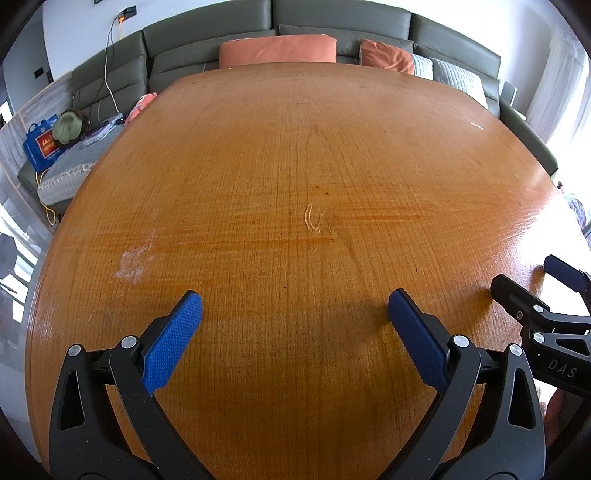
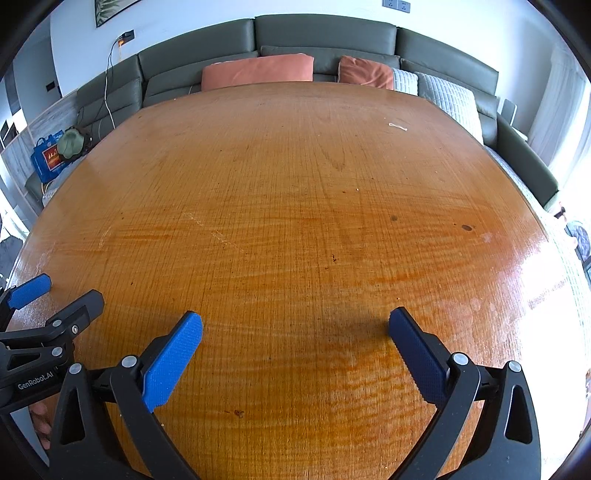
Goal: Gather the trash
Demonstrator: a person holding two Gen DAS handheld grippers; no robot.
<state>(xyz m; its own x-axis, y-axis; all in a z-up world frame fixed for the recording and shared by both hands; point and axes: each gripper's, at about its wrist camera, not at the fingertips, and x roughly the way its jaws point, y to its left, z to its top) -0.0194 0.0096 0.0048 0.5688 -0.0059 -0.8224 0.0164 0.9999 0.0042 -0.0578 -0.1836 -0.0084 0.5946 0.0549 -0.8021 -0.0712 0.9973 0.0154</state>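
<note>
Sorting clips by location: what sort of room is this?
Probably a home living room: a long grey-green sofa with orange cushions stands behind a big wooden table.

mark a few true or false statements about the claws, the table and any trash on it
1. Both claws are open and hold nothing. True: left claw, right claw.
2. A small white scrap lies on the far right part of the wooden table. True.
3. The right claw grips the scrap. False: the scrap lies far ahead, untouched.
4. The cushions on the sofa are blue. False: the two larger ones are orange.
</note>
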